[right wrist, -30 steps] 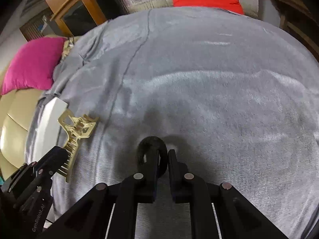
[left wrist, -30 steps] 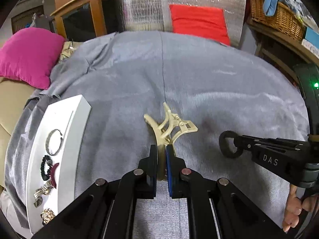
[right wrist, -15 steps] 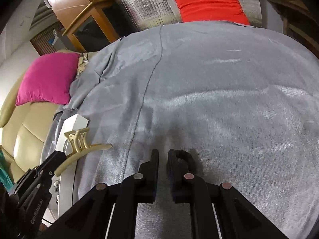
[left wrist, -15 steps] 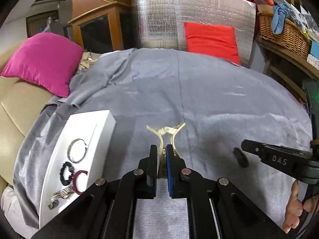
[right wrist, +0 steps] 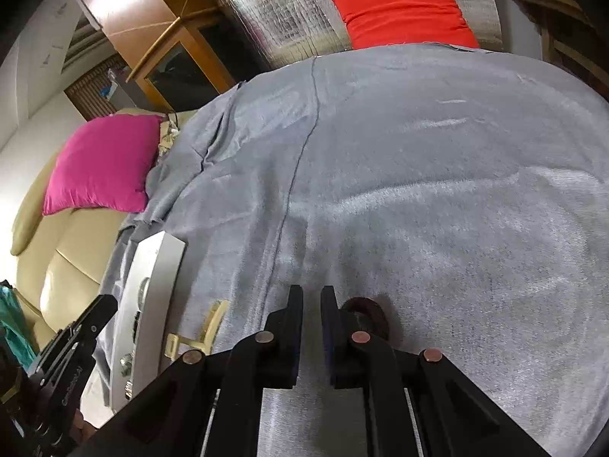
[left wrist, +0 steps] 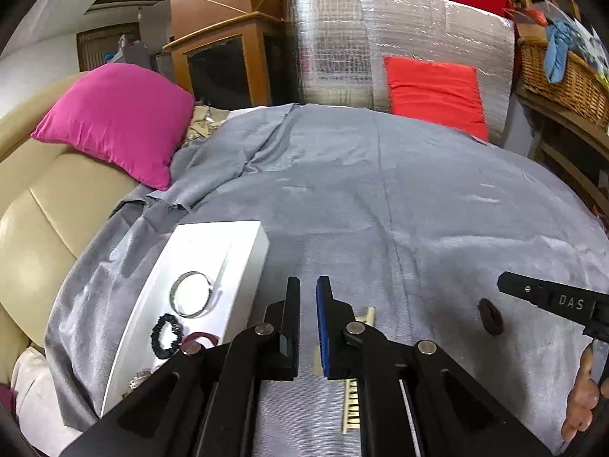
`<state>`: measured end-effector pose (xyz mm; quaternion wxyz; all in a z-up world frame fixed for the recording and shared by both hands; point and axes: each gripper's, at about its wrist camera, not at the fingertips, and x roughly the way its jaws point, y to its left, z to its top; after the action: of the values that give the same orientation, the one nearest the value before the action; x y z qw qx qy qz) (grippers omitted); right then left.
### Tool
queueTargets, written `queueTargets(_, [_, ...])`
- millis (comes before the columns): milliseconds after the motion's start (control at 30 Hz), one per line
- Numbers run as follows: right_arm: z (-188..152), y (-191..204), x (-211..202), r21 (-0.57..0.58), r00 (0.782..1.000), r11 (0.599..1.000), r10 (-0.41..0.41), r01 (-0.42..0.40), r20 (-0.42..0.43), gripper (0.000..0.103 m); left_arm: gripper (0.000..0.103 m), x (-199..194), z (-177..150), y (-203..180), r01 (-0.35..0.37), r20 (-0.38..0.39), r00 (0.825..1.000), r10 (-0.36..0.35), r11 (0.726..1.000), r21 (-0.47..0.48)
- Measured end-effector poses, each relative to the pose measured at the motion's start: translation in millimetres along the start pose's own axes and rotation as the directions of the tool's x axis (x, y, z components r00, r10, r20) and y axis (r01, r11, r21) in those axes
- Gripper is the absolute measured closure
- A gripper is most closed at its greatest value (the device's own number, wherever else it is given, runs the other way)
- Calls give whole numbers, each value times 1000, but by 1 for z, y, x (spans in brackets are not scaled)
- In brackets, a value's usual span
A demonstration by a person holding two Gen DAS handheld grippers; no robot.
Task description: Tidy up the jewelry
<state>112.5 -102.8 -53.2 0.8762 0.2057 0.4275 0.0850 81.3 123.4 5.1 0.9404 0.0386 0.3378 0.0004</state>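
A white tray [left wrist: 243, 266] lies on the grey cloth at the left and holds a silver bangle [left wrist: 190, 299], a black scrunchie [left wrist: 165, 337] and other pieces. My left gripper [left wrist: 308, 297] is slightly open and empty; the gold hair claw [left wrist: 352, 403] lies on the cloth under its right finger. A dark hair tie [left wrist: 491, 316] lies on the cloth at the right. In the right wrist view my right gripper [right wrist: 312, 304] is slightly open and empty, with the hair tie [right wrist: 365, 314] just right of its right finger. The claw [right wrist: 205, 329] and the tray [right wrist: 152, 285] show at the left.
A grey cloth [left wrist: 399, 190] covers the surface. A pink cushion [left wrist: 118, 122] rests on a beige sofa [left wrist: 45, 221] at the left. A red cushion [left wrist: 434, 95] leans on a silver panel at the back. A wicker basket [left wrist: 563, 76] stands on a shelf at the right.
Both grippers have let go and pulled back and up. The gold claw now lies on the cloth below the left gripper. The hair tie lies on the cloth beside the right gripper.
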Motion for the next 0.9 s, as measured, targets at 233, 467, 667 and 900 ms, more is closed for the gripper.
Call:
queueTargets(233, [11, 1, -5, 21, 997, 998, 58, -59, 41, 92, 95, -12, 12, 36, -45, 42, 998, 48, 996, -76])
queueTargets(467, [15, 2, -1, 7, 994, 996, 91, -91, 54, 92, 95, -8, 30, 68, -76, 65, 994, 86, 986, -146])
queueTargets(667, [20, 3, 10, -7, 992, 992, 125, -124, 23, 92, 95, 6, 29, 69, -50, 17, 998, 53, 990, -133])
queueTargets(900, [21, -3, 21, -2, 992, 993, 120, -120, -36, 92, 76, 39, 0, 9, 38, -155, 987, -35, 999, 19])
